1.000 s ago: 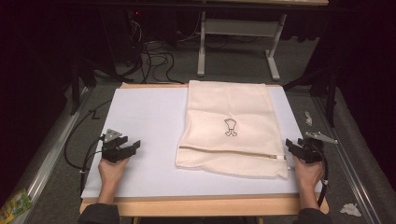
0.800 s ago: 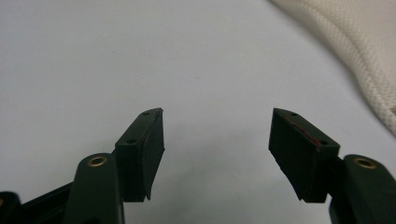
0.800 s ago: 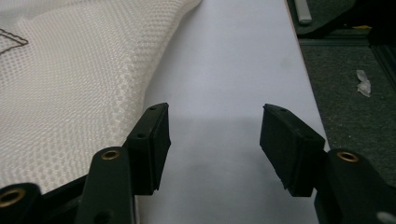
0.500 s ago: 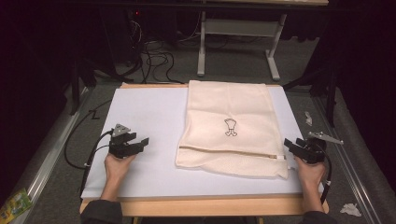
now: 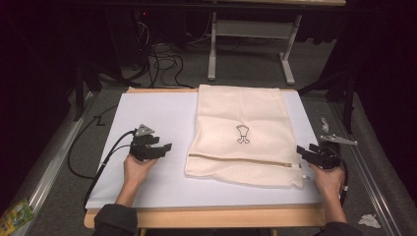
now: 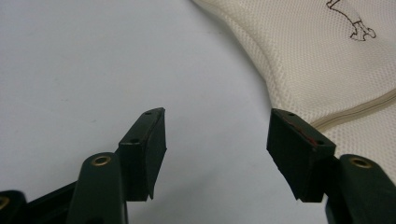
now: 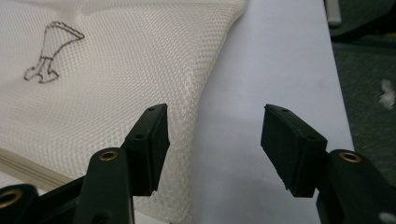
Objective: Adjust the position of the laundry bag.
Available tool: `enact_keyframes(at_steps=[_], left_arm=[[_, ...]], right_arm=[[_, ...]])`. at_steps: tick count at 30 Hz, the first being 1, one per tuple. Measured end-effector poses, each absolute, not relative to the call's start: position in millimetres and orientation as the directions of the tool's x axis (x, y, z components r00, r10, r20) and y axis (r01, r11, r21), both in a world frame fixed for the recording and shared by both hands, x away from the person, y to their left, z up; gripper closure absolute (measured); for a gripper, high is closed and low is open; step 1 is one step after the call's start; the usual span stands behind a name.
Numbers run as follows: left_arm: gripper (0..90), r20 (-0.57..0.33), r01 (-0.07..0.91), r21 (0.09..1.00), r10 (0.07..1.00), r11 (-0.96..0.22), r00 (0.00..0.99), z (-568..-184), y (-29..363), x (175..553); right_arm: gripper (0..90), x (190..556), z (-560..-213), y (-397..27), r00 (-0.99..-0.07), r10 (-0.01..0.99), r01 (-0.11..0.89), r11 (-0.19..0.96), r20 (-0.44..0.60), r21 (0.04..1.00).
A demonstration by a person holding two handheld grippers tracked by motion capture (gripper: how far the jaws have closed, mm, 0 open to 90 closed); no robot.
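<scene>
A cream mesh laundry bag (image 5: 243,132) lies flat on the white table mat (image 5: 152,118), with a small black drawing (image 5: 242,134) in its middle and a zipper (image 5: 246,161) running across its near end. My left gripper (image 5: 164,147) is open, held low over the bare mat just left of the bag's near left corner. In the left gripper view the mesh bag (image 6: 336,60) and its zipper (image 6: 359,109) lie to the right of the jaws. My right gripper (image 5: 301,150) is open at the bag's near right corner; the bag's right edge (image 7: 201,93) runs between its jaws.
The mat sits on a wooden tabletop (image 5: 206,216). A black cable (image 5: 86,157) trails from the left gripper off the table's left side. A metal desk frame (image 5: 251,49) and tangled cables (image 5: 157,54) stand on the floor beyond. Paper scraps (image 5: 370,220) lie on the floor at right.
My left gripper has moved right, toward the bag's near left corner. My right gripper has shifted slightly left and closer to the bag's near right corner. The bag has not moved.
</scene>
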State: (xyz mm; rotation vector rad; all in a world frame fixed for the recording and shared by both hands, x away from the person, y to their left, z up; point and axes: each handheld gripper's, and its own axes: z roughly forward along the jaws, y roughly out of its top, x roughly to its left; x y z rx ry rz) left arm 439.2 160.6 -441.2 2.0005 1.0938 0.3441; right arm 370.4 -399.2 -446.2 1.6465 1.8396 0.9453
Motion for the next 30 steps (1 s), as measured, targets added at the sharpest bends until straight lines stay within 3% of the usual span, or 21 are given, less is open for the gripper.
enact_keyframes(at_steps=[6, 16, 23, 30], left_arm=[[38.0, -0.148, 0.577, 0.759, 0.783, -0.301, 0.603, -438, 143, 446], [34.4, -0.183, 0.6, 0.736, 0.761, -0.314, 0.623, -441, 108, 465], [35.1, -0.183, 0.606, 0.731, 0.764, -0.315, 0.618, -443, 95, 473], [33.4, -0.199, 0.634, 0.702, 0.765, -0.324, 0.613, -453, 77, 483]], right_arm=[[43.0, 374, -442, -394, -0.17, 0.978, 0.656, 0.022, 0.119, 0.754], [47.5, 398, -441, -392, -0.154, 0.972, 0.778, 0.007, 0.18, 0.628], [54.4, 409, -442, -388, -0.151, 0.97, 0.771, -0.006, 0.192, 0.637], [51.0, 416, -445, -383, -0.157, 0.965, 0.797, -0.001, 0.208, 0.604]])
